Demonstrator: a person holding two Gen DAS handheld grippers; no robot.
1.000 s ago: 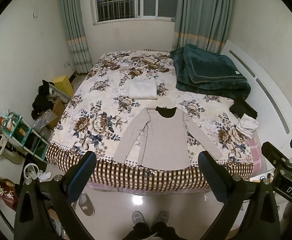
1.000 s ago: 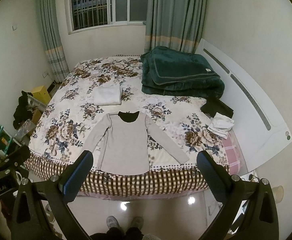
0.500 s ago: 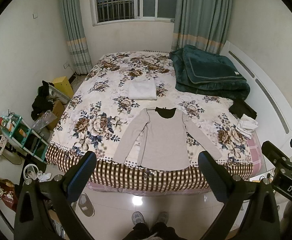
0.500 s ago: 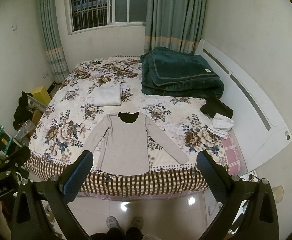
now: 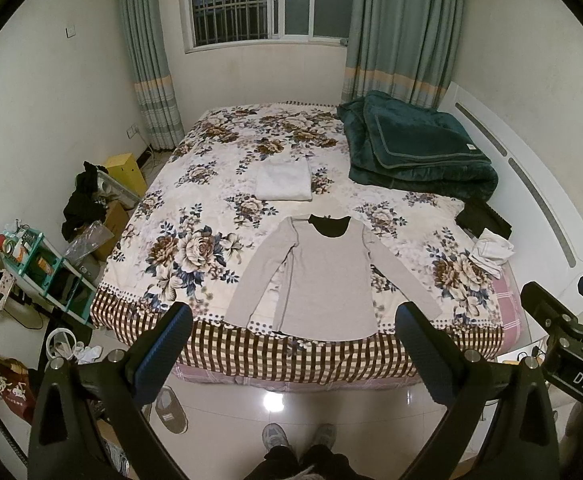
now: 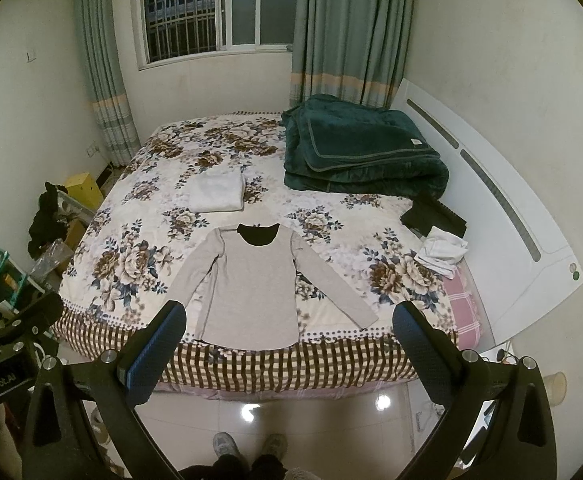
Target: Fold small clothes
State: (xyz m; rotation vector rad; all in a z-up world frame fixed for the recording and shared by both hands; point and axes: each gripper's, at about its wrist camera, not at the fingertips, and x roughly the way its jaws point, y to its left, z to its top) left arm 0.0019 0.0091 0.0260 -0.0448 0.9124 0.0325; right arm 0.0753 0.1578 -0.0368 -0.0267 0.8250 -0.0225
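A beige long-sleeved shirt (image 5: 325, 276) lies flat, sleeves spread, near the foot edge of the floral bed (image 5: 195, 248); it also shows in the right wrist view (image 6: 251, 284). My left gripper (image 5: 293, 336) is open and empty, held high above the floor in front of the bed. My right gripper (image 6: 289, 334) is open and empty at about the same height, to the right of the left one. Both are well short of the shirt.
A folded white cloth (image 5: 284, 181) lies behind the shirt. A green blanket (image 5: 415, 148) is piled at the back right. Black (image 5: 483, 220) and white clothes (image 5: 491, 250) lie near the headboard. Shelf and clutter (image 5: 39, 264) stand at left. Shoes (image 5: 167, 408) lie on the tiled floor.
Both views have shifted very slightly; the bed sits a touch higher in frame. The shirt has not moved and both grippers stay open.
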